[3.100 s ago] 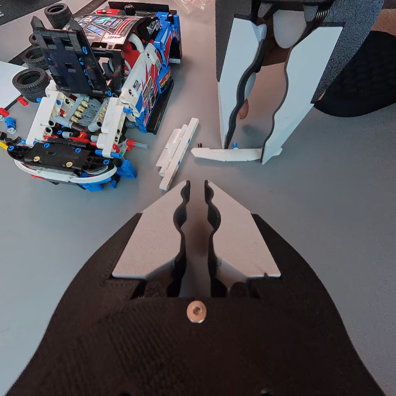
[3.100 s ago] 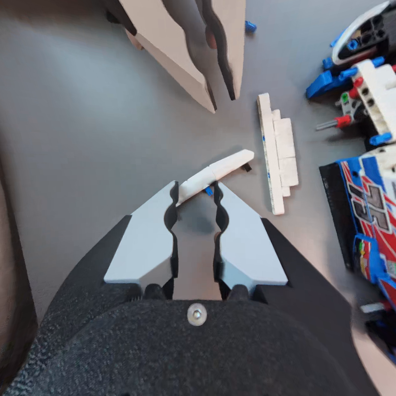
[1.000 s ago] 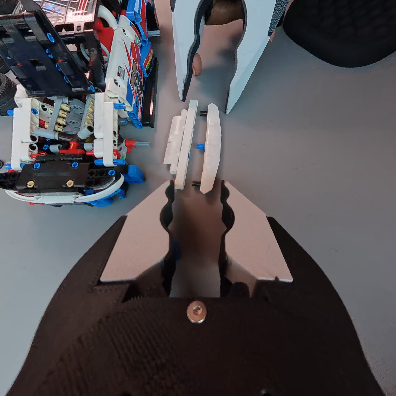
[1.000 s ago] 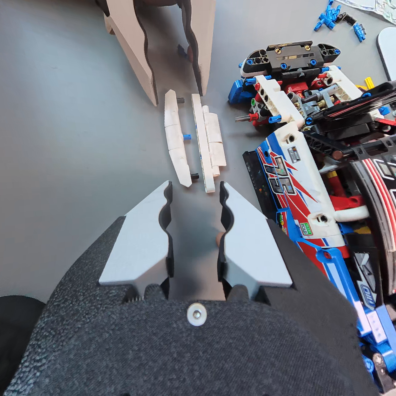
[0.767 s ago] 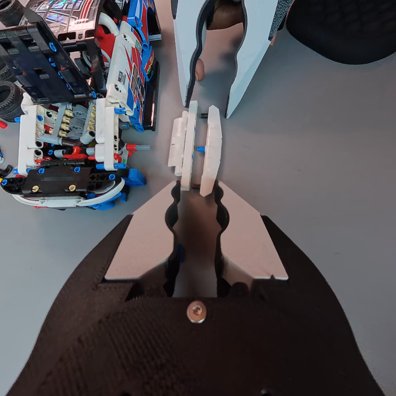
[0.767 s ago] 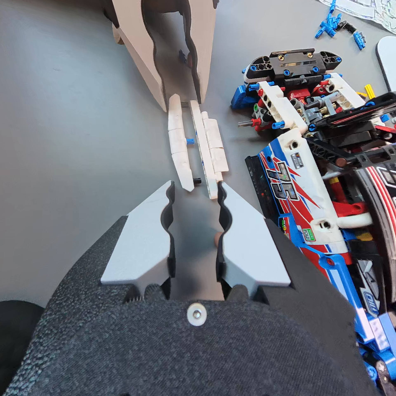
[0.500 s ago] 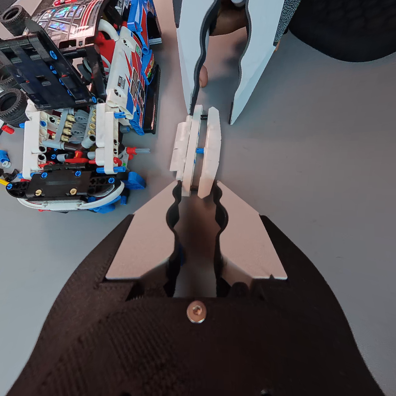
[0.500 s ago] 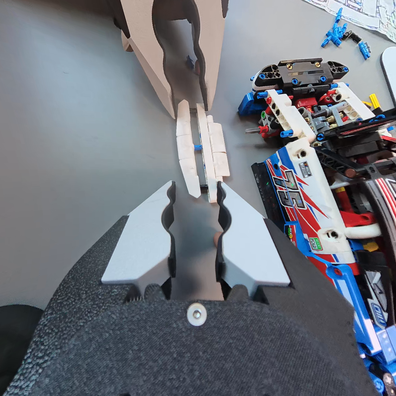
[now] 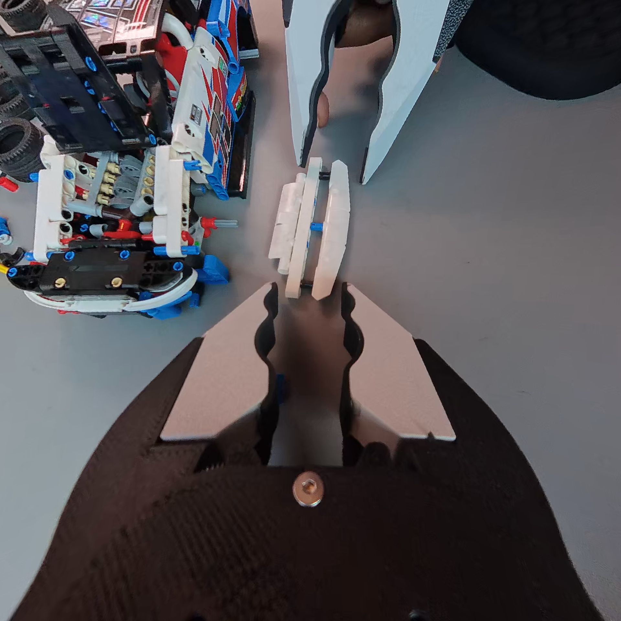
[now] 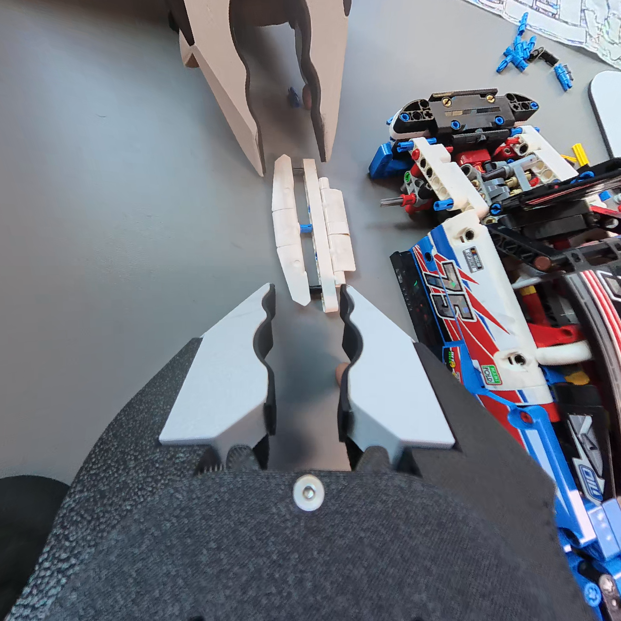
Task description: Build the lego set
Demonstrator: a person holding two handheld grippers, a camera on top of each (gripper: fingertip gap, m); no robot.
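1. Lying flat on the grey table [image 9: 504,268] between the two tongs: a curved white panel [image 9: 331,232] and a flat white beam assembly [image 9: 299,228], side by side, pins bridging the narrow gap but not pushed home.
2. Standing parted and empty, both tools: left gripper [image 9: 308,290] at one end of the pair, right gripper [image 10: 307,292] at the other, each straddling both pieces, tips near or just touching, nothing clamped.
3. Handling, as a judgement: light, rigid plastic, smooth and apt to skate on the tabletop; likely needing a firm sideways squeeze across both outer long edges to seat the blue pin [image 9: 316,226] and the black pins at the ends. Risk of a piece tipping or popping out if pressed off-centre.
4. Best hold, probably: outer faces near each end, opposite the black pins, pressure kept level.
5. Shown only in the right wrist view: loose blue pins [image 10: 517,55] and a printed sheet [image 10: 554,20] beyond the race car [image 10: 470,285].
6. Shown only in the left wrist view: black tyres [image 9: 16,144] behind the car's engine bay.
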